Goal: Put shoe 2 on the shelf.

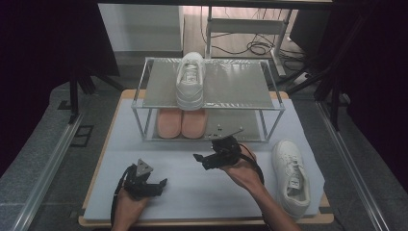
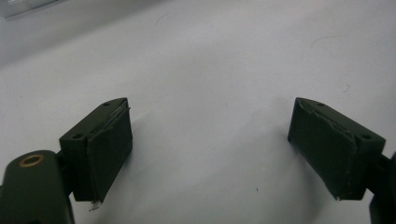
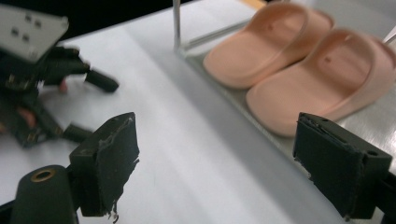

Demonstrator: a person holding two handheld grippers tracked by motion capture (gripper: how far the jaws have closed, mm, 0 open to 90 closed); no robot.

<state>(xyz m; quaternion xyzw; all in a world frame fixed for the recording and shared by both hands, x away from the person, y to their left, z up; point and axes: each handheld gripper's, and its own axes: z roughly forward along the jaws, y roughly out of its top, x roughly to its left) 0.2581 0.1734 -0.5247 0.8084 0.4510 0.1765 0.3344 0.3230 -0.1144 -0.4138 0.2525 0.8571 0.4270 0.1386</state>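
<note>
Pink slippers (image 3: 299,70): a pair of smooth, one-piece slides in matte salmon foam, each with a broad arched strap and rounded toe. They lie side by side, touching, on the lower shelf of the rack (image 1: 269,111), at its left end as the high view shows them (image 1: 182,122). The right gripper view looks at them from just outside the rack's front edge; a small dark dot marks the inner side of each strap.

Rack: a two-tier frame of thin bright metal rods carrying flat, grey, finely textured metal shelves. On the upper shelf, directly above the slippers, stands a white sneaker (image 1: 190,81), laced, with a thick ribbed sole, its toe facing the person.

Right gripper (image 1: 198,158): held low in front of the rack, near the slippers but apart from them. Its black jaws stand wide apart with nothing between them; the pads are rubbery, with frayed edges (image 3: 116,163).

Left gripper (image 1: 162,183): resting near the table's front edge, well clear of the rack, jaws spread wide and empty over the bare surface.

Second white sneaker (image 1: 291,175): lies on the mat to the right of the rack, toe away from the person.

Mat (image 1: 192,192): pale, smooth sheet covering a wooden-edged table.
</note>
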